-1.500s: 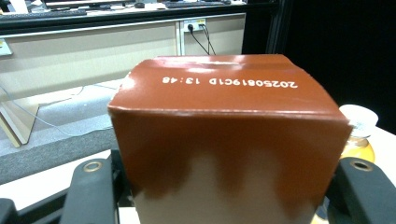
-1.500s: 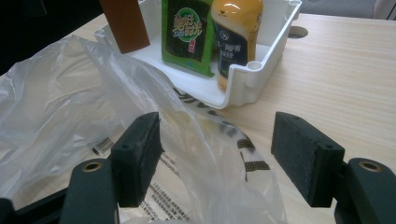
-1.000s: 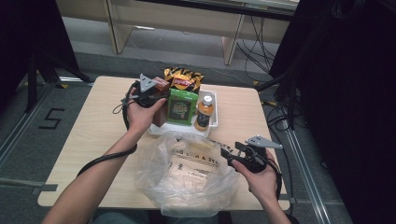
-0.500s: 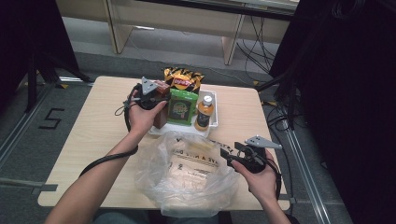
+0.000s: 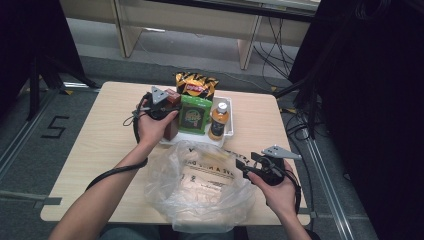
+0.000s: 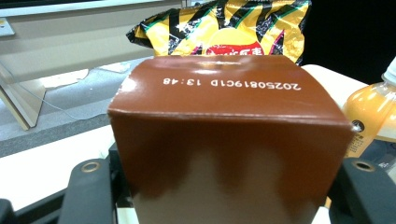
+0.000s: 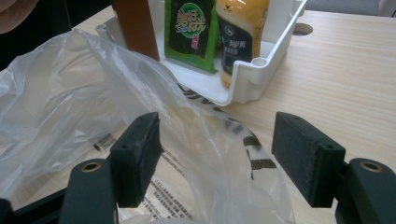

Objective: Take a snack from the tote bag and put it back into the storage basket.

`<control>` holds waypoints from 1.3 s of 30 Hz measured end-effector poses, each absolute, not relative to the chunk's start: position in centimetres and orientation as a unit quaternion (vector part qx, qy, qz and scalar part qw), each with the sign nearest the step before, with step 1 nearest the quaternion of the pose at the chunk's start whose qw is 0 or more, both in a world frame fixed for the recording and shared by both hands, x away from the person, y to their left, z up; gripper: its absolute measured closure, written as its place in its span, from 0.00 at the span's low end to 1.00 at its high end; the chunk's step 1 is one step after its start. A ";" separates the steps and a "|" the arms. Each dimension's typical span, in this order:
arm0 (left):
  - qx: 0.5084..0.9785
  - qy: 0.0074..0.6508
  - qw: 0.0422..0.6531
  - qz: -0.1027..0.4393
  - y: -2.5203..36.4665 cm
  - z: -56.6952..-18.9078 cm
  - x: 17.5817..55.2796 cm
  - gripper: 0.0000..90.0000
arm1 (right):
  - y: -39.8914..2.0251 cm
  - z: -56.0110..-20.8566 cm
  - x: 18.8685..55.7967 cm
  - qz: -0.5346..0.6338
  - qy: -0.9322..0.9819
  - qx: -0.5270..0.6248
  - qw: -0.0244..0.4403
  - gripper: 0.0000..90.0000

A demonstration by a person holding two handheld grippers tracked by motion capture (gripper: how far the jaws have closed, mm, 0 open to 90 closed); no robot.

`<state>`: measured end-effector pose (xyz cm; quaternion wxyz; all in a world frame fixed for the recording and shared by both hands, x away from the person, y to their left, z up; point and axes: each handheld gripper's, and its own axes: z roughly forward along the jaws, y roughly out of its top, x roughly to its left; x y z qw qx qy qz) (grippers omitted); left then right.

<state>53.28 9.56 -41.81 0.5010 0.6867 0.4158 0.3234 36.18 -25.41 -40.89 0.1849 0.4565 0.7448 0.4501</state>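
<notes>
The left gripper (image 5: 167,107) pinches the brown box (image 6: 229,135) across its sides in the white tray (image 5: 227,134) near the bench's far edge, ready to lift; the right gripper (image 7: 215,158), spread, waits at the plastic bag's (image 5: 200,185) rim

Lab or studio recording space, pale wooden table (image 5: 100,150) ringed by black curtains (image 5: 370,100); floor rails (image 5: 20,145), a taped floor number (image 5: 55,127), loose cables (image 5: 277,35), plain bench (image 5: 200,15) behind
</notes>
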 end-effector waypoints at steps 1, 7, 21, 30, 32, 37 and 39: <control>0.688 0.416 0.499 0.323 9.6 -41.9 53.3 0.37 | -25.4 -40.9 36.2 0.450 0.745 0.457 0.184 0.37; 0.690 0.420 0.496 0.318 9.7 -42.4 53.4 0.37 | -25.2 -40.8 36.0 0.448 0.742 0.467 0.174 0.37; 0.702 0.415 0.488 0.310 9.8 -42.6 53.8 0.33 | -25.2 -40.8 36.1 0.446 0.747 0.461 0.177 0.37; 0.704 0.421 0.496 0.286 9.9 -42.5 53.6 0.24 | -24.9 -40.7 36.0 0.453 0.739 0.468 0.173 0.36; 0.704 0.421 0.497 0.284 10.0 -42.4 53.5 0.22 | -24.9 -40.7 36.1 0.454 0.739 0.462 0.187 0.36; 0.705 0.417 0.500 0.280 10.4 -42.2 53.2 0.17 | -24.7 -40.5 36.4 0.449 0.749 0.451 0.184 0.36; 0.704 0.417 0.503 0.279 10.6 -42.1 53.2 0.17 | -24.5 -40.4 36.4 0.448 0.748 0.455 0.181 0.35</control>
